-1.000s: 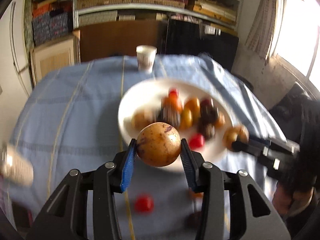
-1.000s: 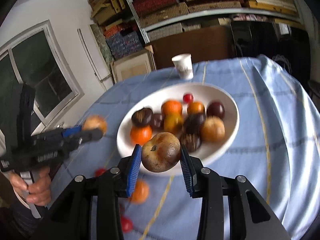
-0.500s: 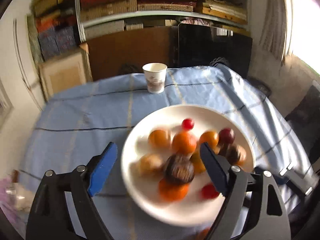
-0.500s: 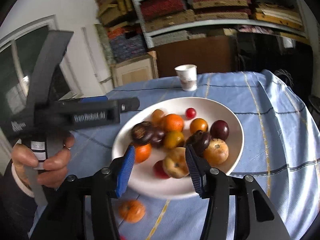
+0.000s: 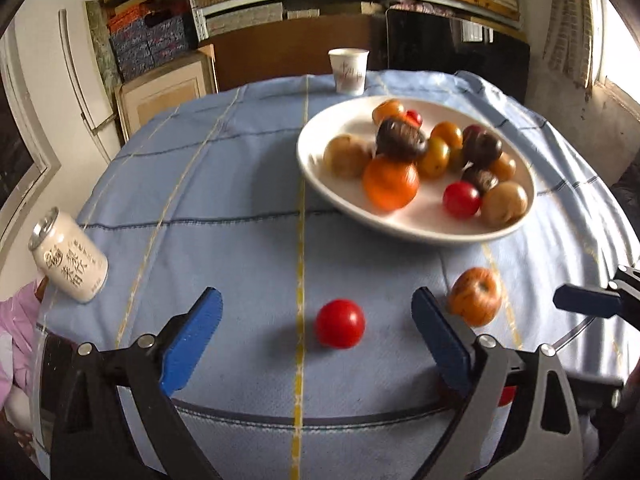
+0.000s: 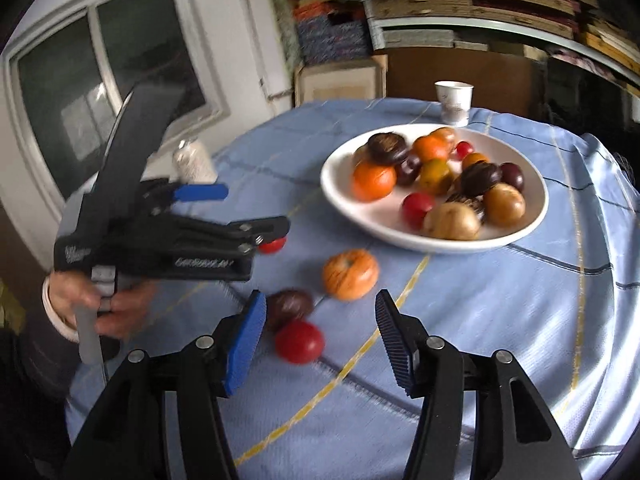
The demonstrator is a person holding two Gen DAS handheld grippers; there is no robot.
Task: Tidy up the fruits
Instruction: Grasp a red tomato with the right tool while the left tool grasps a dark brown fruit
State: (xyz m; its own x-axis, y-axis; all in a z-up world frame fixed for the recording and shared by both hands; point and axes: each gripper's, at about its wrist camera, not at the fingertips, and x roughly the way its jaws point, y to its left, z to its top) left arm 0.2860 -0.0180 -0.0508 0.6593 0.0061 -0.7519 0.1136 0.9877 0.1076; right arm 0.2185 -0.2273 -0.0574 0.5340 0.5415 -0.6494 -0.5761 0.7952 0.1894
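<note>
A white plate [image 5: 320, 168] [image 6: 340, 200] holds several fruits: oranges, brown, dark and red ones. On the blue cloth near me lie a red tomato [image 5: 340, 323] [image 6: 299, 341], an orange striped fruit [image 5: 475, 296] [image 6: 350, 274] and a dark fruit [image 6: 289, 306]. My left gripper [image 5: 316, 342] is open and empty, just in front of the red tomato. My right gripper [image 6: 320, 342] is open and empty, close above the other red tomato. The left gripper also shows in the right wrist view [image 6: 256, 216], with another red fruit [image 6: 272, 245] under it.
A white drink can [image 5: 70, 256] stands tilted at the table's left edge. A paper cup [image 5: 348, 70] [image 6: 454, 102] stands behind the plate. Shelves and boxes lie beyond the table. The right gripper's blue fingertip [image 5: 584, 305] shows at the right edge.
Both grippers held a brown fruit a second ago, released them onto the plate, and have since pulled back and down toward the loose fruits on the cloth.
</note>
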